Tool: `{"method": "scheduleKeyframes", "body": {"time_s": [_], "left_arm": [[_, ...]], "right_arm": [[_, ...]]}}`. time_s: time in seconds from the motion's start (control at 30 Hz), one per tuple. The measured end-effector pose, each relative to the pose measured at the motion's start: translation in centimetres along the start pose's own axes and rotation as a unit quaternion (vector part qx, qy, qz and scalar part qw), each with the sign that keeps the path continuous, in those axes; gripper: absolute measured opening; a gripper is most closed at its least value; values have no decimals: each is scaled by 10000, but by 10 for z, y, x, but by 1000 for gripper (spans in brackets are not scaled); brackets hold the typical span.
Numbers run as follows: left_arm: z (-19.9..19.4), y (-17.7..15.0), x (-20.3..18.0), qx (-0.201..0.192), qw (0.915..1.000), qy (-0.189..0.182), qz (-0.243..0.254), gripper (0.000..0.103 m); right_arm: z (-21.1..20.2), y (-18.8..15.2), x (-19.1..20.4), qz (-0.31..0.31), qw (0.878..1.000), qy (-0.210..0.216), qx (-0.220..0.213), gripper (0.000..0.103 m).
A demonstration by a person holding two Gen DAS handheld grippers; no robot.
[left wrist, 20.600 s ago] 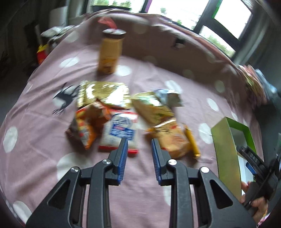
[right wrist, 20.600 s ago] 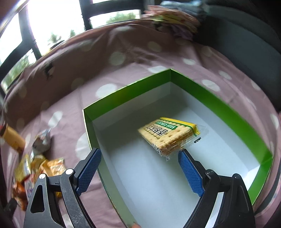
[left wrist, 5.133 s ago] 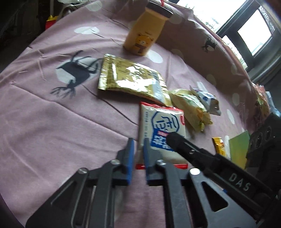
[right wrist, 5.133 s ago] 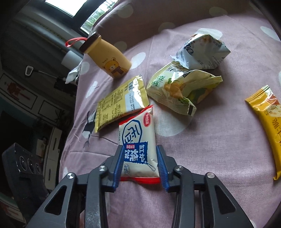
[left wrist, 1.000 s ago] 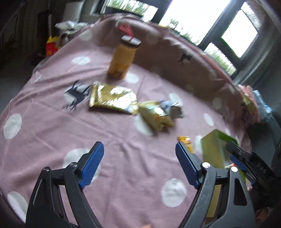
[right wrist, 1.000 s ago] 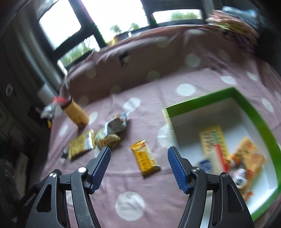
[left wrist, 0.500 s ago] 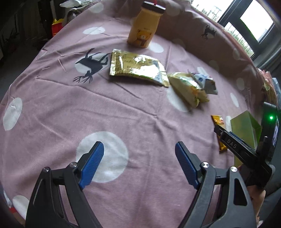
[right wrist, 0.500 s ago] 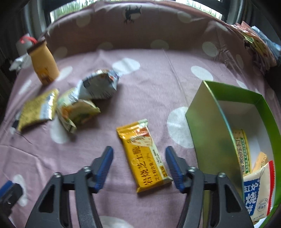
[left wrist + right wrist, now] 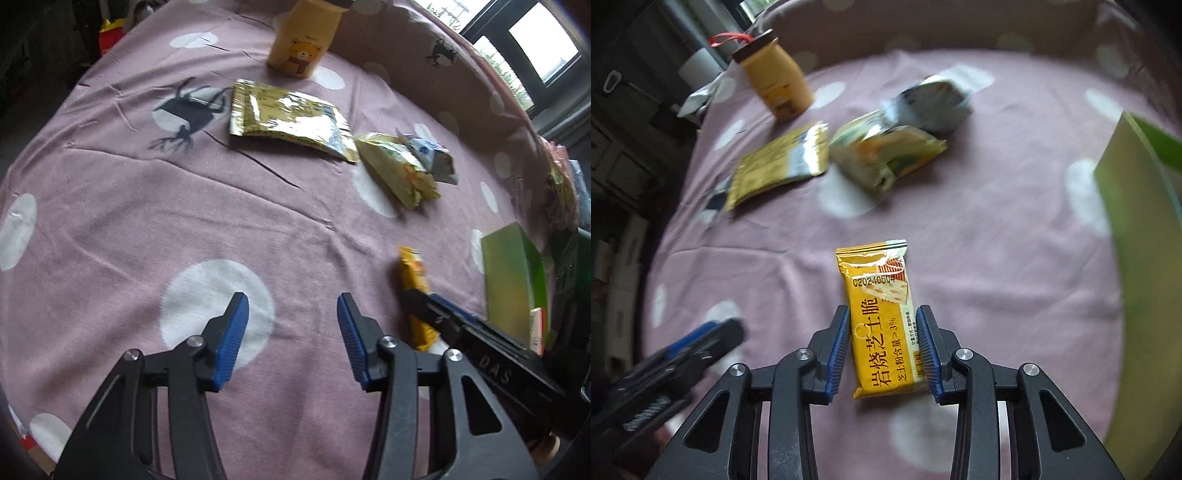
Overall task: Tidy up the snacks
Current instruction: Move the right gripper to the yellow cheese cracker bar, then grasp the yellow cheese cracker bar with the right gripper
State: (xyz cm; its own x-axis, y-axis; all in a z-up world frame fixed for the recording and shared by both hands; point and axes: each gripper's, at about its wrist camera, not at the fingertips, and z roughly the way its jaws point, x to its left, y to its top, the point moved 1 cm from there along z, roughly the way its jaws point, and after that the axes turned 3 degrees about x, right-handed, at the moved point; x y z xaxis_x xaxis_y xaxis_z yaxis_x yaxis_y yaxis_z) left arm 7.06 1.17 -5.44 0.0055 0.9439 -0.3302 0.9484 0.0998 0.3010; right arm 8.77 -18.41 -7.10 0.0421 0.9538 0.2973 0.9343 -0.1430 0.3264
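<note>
Snacks are being gathered one by one; nearest lies the yellow cracker packet (image 9: 881,321), flat on the spotted cloth (image 9: 997,258). It looks light, crinkly and slippery, best pinched across its long edges. The right gripper (image 9: 882,349) straddles it, jaws just closing (contact is not clearly visible). The left gripper (image 9: 291,332) hangs half-spread, empty. Farther off, the green box (image 9: 511,280) waits.

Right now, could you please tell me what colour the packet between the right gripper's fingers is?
The packet is orange-yellow with dark red lettering, clearest in the right wrist view.
</note>
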Motion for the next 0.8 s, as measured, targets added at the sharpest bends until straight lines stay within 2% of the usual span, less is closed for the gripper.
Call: {"method": "scheduleKeyframes", "body": {"time_s": [0.1, 0.2, 0.37, 0.4, 0.47, 0.53, 0.67, 0.8], "left_arm": [[1, -2, -7, 85, 9996, -270, 21, 47], [3, -4, -16, 187, 9983, -548, 62, 48], [7, -7, -32, 170, 9970, -743, 155, 47], [10, -8, -37, 179, 9964, -808, 198, 46], [16, -10, -43, 243, 9954, -888, 278, 34], [22, -11, -49, 327, 9942, -968, 349, 25], [33, -13, -60, 449, 9897, -1297, 410, 15], [38, -14, -66, 358, 9926, -1044, 513, 8]], "right_arm": [[-11, -7, -1, 58, 9997, 144, -169, 39], [-15, -7, -12, 221, 9993, 267, -152, 40], [-8, -4, -25, 497, 9973, 533, -74, 41], [-7, -3, -25, 513, 9968, 612, -93, 40], [-3, -2, -27, 593, 9958, 689, -83, 30], [0, -1, -29, 657, 9952, 721, -46, 25], [11, 0, -35, 805, 9926, 900, 125, 23], [13, 0, -34, 753, 9929, 911, 118, 23]]}}
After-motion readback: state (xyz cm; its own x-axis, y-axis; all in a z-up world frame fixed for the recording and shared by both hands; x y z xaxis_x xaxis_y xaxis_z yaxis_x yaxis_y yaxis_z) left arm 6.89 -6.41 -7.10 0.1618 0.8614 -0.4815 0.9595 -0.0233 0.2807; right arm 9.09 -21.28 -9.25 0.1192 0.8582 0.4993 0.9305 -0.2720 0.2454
